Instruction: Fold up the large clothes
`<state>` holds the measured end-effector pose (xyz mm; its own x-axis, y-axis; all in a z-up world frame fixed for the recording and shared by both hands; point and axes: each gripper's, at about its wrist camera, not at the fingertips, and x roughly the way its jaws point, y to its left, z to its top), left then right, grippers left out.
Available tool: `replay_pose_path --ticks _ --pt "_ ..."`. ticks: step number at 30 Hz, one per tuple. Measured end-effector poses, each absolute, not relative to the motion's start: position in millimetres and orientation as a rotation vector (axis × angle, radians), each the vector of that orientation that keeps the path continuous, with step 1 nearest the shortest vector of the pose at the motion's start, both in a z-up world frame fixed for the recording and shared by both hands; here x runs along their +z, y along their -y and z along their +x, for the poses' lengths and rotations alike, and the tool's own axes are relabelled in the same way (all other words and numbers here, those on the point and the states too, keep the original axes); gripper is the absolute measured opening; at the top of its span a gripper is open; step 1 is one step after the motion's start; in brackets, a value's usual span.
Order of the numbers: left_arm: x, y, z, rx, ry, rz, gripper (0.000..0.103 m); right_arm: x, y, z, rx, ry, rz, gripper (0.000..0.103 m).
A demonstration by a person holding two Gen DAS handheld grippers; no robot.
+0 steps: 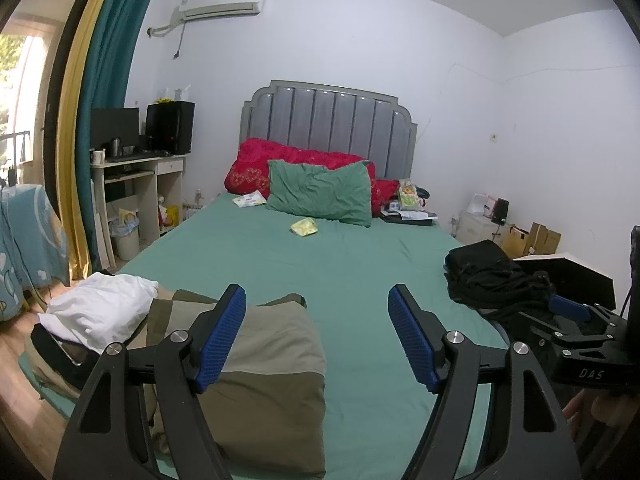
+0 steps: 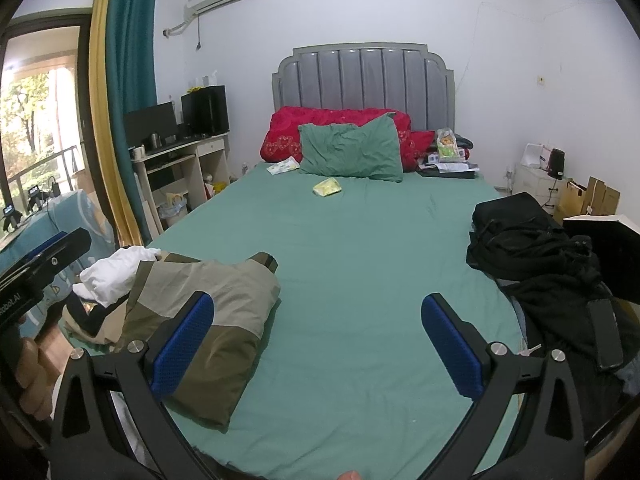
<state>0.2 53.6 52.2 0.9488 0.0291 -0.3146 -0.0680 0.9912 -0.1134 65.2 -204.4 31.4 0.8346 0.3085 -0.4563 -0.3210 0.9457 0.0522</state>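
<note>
We hold both claws level above the foot of the bed (image 1: 352, 264), its green sheet smooth. The left claw (image 1: 316, 336) and right claw (image 2: 318, 344) are spread wide, empty. A soft olive-and-tan folded garment (image 2: 208, 320) lies flat at the left; crumpled black clothes (image 2: 532, 248) sit at the right.

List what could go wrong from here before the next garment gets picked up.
1. The folded olive and khaki garment lies near the bed's foot edge; a sweep by the open left gripper could likely undo it or push it off.
2. The black clothes pile is tangled, so the open right gripper may lift several pieces together.
3. The yellow packet on the green sheet could get caught under a spread garment.
</note>
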Motion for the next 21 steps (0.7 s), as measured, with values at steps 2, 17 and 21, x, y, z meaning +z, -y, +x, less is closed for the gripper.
replay_pose_path --ticks 2,17,21 --pt "51.7 -54.3 0.9 0.049 -0.32 -0.123 0.077 29.3 203.2 65.2 0.331 -0.482 -0.025 0.102" --pt "46.1 -56.4 8.3 0.048 -0.342 -0.116 0.077 19.7 193.3 70.7 0.322 -0.505 -0.011 0.102" --pt "46.6 -57.6 8.8 0.048 -0.343 -0.115 0.077 15.1 191.0 74.7 0.32 -0.518 -0.004 0.102"
